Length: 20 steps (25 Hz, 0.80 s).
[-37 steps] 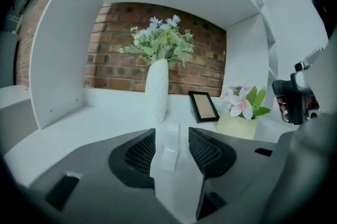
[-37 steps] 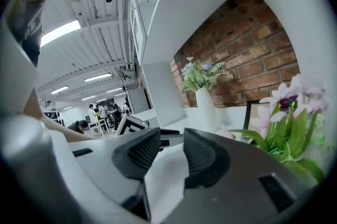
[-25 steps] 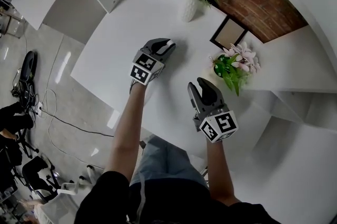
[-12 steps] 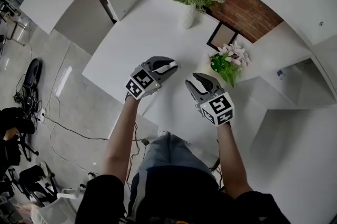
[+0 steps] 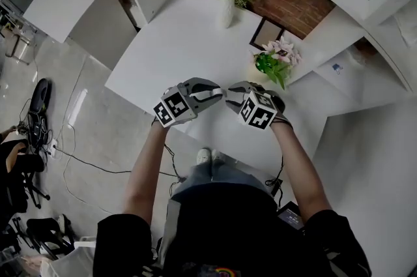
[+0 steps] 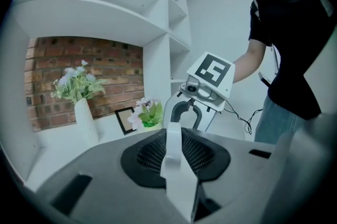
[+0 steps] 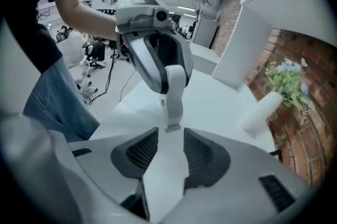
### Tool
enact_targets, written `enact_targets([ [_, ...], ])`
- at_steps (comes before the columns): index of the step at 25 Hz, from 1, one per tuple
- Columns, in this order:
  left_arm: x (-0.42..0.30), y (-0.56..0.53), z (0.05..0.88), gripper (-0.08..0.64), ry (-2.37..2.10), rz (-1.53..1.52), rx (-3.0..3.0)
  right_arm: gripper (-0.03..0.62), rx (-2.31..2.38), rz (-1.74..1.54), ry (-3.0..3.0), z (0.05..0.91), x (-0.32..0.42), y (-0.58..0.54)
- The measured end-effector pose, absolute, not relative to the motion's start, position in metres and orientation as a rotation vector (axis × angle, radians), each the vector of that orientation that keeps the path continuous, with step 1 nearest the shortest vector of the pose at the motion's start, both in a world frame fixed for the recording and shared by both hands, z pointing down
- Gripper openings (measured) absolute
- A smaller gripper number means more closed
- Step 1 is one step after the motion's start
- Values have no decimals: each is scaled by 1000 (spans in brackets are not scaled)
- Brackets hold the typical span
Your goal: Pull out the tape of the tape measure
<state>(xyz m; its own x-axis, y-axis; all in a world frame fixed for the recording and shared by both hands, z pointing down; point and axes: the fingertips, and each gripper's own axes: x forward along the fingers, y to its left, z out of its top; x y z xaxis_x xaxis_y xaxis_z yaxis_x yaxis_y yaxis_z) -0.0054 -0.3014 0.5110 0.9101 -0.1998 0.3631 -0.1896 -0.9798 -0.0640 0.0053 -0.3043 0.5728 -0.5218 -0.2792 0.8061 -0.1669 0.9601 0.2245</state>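
The small white tape measure (image 6: 176,165) is pinched in the left hand-held gripper (image 5: 216,96), held up over the near edge of the bench (image 5: 189,34). It looks light, hard-cased and smooth, with a thin springy blade best taken by its end tab (image 7: 171,119). The right hand-held gripper (image 5: 230,98) has just been opening and stands spread at that tab, not yet pressing it. A sideways pull has room along the near edge, well clear of the potted plant (image 5: 273,67) and picture frame (image 5: 265,34).

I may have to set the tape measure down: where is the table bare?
The table is bare on its left half, from the vase to the near edge, and in the middle before the frame. The far right is crowded: frame and plant stand close together.
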Motion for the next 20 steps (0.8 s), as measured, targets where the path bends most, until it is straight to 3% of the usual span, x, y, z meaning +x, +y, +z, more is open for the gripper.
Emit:
enact_targets([
  [6,5,-276,508,86,229,-565,-3050,150,207,-183,-2062,589,4,-283],
  [8,7,-270,510,86,200,-583,-3046,101,187,-200,-2052,590,6,-278],
  [20,-9,-259,524,84,135,-665,-3093,95,213,-152,-1975,599,55,-273],
])
